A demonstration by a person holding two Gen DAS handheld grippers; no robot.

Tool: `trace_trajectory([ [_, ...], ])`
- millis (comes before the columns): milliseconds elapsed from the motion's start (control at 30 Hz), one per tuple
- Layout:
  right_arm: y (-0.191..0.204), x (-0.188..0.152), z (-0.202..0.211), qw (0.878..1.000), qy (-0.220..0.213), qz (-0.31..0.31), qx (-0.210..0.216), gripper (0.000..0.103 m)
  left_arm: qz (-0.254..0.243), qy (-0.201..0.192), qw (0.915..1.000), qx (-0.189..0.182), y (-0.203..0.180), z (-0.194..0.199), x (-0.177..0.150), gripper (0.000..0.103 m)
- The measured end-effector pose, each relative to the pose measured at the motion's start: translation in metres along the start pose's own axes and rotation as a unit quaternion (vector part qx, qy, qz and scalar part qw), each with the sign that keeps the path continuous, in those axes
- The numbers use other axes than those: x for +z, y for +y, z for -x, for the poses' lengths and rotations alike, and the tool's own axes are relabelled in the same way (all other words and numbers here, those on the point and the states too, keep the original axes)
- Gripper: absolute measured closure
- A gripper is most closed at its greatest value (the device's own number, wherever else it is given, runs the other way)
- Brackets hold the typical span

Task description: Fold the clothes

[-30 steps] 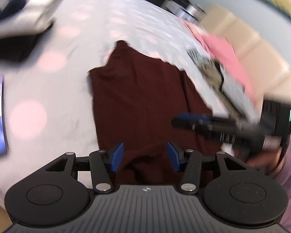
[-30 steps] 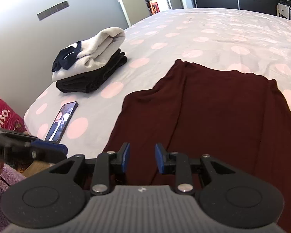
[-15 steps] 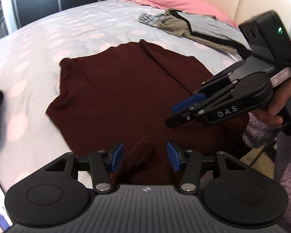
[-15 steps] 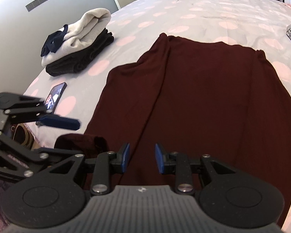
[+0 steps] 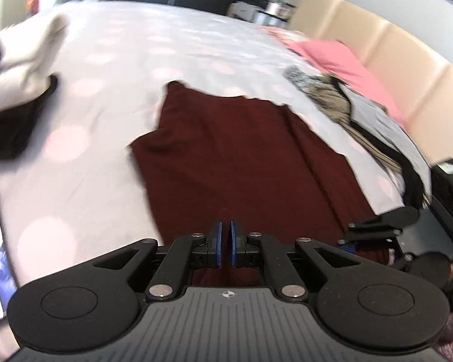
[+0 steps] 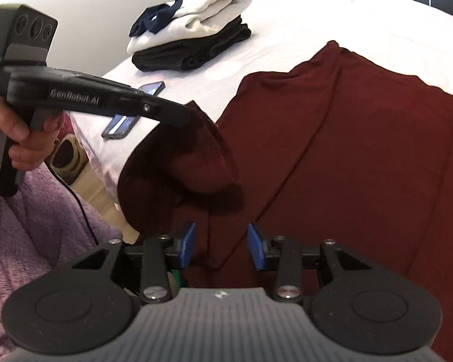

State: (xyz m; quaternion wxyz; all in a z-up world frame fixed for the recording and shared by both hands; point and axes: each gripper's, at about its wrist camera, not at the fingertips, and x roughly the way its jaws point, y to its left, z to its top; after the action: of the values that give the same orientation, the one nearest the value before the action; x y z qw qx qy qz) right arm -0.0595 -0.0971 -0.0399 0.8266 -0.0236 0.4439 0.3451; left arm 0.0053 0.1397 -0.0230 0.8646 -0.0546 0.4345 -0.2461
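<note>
A dark maroon garment [image 5: 244, 157] lies spread flat on the dotted bedspread; it also shows in the right wrist view [image 6: 362, 157]. My left gripper [image 5: 225, 242] is shut on the garment's near corner, and in the right wrist view [image 6: 181, 116] it lifts that corner off the bed edge. My right gripper [image 6: 222, 246] is open, its blue pads on either side of a fold at the near hem, and it shows low at the right of the left wrist view [image 5: 377, 232].
A folded stack of white and black clothes [image 6: 190, 36] sits at the far left of the bed, and a phone [image 6: 133, 111] lies near the bed edge. A pile of unfolded clothes [image 5: 356, 111] and a pink pillow [image 5: 341, 60] lie by the headboard.
My left gripper has shut on the garment's near corner and raised it. My right gripper has moved down to the near hem, still open.
</note>
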Motion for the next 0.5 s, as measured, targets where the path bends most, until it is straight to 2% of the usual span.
trace_trajectory([
  [200, -0.009, 0.024, -0.017, 1.000, -0.015, -0.027, 0.000, 0.061, 0.057, 0.001, 0.9979, 0.029, 0.025, -0.005, -0.007, 0.099],
  [367, -0.011, 0.041, -0.033, 0.999, -0.018, -0.031, 0.002, 0.063, 0.130, 0.014, 0.9901, 0.050, 0.056, -0.008, -0.015, 0.099],
  [500, -0.009, 0.050, -0.046, 1.000, -0.010, -0.023, 0.004, 0.067, 0.145, 0.027, 0.9859, 0.079, 0.071, -0.007, -0.023, 0.093],
])
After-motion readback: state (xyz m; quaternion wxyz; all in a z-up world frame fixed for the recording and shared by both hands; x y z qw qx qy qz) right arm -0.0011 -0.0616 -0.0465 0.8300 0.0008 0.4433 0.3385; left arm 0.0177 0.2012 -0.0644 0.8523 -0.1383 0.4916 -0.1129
